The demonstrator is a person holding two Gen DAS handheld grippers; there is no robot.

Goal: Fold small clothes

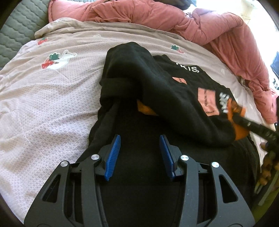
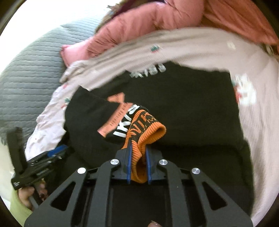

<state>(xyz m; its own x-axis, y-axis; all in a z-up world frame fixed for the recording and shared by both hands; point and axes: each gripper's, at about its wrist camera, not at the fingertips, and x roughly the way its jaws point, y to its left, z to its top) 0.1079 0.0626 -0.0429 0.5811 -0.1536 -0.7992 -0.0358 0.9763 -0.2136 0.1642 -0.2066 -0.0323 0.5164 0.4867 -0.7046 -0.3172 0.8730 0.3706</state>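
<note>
A black sweatshirt [image 1: 174, 97] with white lettering and pink patches lies on the bed, one sleeve folded across its front. My left gripper [image 1: 140, 136] hangs over the sweatshirt's near part. Its blue pads [image 1: 114, 153] stand apart with only flat black cloth below them. My right gripper [image 2: 138, 145] is shut on the sleeve's orange ribbed cuff [image 2: 146, 129], which bunches up between the pads above the sweatshirt [image 2: 183, 104]. In the left wrist view the right gripper [image 1: 244, 120] shows blurred at the right edge, at the orange cuff [image 1: 238, 111]. The left gripper [image 2: 52, 153] shows low on the left in the right wrist view.
The bed sheet [image 1: 52, 104] is pale pink with small printed figures. A rumpled pink quilt [image 1: 157, 15] is piled along the far side and the right. A grey quilted cover [image 1: 15, 35] lies at the far left. A hand [image 2: 26, 193] holds the left gripper's handle.
</note>
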